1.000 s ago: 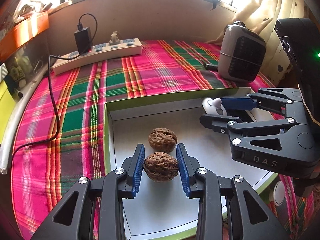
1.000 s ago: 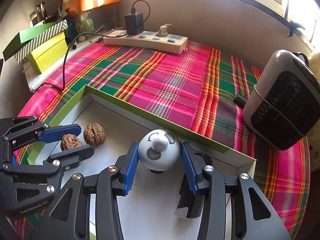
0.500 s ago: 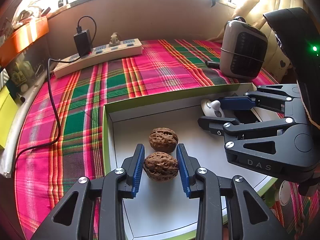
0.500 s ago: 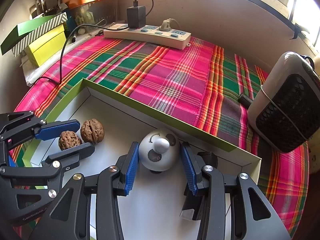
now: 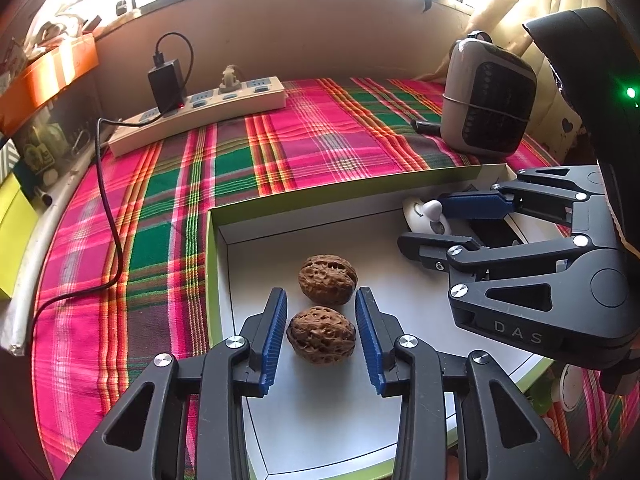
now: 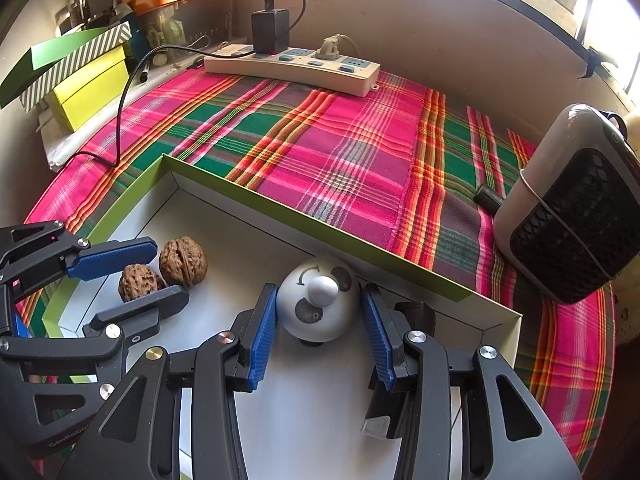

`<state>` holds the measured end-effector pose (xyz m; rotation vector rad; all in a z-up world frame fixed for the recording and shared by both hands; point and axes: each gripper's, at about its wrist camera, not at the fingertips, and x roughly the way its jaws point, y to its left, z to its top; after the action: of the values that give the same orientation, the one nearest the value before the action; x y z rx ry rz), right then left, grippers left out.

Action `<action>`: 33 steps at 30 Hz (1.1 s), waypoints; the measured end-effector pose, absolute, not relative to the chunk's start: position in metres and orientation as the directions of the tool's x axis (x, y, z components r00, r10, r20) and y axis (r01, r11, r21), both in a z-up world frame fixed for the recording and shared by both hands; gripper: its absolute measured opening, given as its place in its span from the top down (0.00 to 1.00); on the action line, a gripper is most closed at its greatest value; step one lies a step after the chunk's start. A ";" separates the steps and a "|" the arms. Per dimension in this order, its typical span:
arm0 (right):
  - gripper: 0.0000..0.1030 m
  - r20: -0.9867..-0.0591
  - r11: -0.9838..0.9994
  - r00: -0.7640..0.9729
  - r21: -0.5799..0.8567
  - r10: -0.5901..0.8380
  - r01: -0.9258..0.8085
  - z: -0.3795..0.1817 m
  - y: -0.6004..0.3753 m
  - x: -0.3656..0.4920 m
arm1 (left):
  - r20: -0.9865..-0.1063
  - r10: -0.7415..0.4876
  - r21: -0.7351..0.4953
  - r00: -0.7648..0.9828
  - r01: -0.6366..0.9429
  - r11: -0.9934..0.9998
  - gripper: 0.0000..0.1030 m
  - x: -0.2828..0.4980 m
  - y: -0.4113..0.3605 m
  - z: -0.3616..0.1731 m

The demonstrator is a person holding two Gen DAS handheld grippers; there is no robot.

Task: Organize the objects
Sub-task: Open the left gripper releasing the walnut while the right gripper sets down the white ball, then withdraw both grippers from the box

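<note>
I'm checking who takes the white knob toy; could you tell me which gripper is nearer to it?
Right. The right gripper straddles the white knob toy; the left gripper sits across the box, around a walnut.

Raised letters "DAS" on the black body of the right hand-held gripper [image 5: 430,224], read in the left wrist view. Pale lettering "GenRobo", cut short by the picture's edge, on the black body of the left hand-held gripper [image 6: 132,270], read in the right wrist view. A curved arrow sign in dark line on the top of the white round knob-topped object [image 6: 318,300], beside two dark oval marks; no words there. Small print on the packets on the shelf at the far left [image 5: 38,156]: too small to read. Nothing legible on the power strip [image 6: 292,66] or the grey heater [image 6: 572,208].
</note>
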<state>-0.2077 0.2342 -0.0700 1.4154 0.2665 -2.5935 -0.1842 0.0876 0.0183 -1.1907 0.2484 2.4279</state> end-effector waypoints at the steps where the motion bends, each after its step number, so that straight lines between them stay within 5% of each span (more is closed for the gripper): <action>1: 0.57 -0.843 -0.969 -0.533 -0.074 -0.066 0.237 -0.070 0.234 -0.207 | -0.787 0.293 -0.027 -0.543 -0.445 -0.895 0.66 -0.184 0.087 0.019; 33: 0.51 -0.757 -0.989 -0.648 -0.019 -0.081 0.146 -0.021 0.244 -0.129 | -0.707 0.276 0.016 -0.651 -0.405 -0.914 0.60 -0.116 0.056 0.060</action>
<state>-0.1294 0.2440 -0.0213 1.2536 0.1181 -2.7412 -0.1161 0.0564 0.0600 -1.0490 0.2431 2.5445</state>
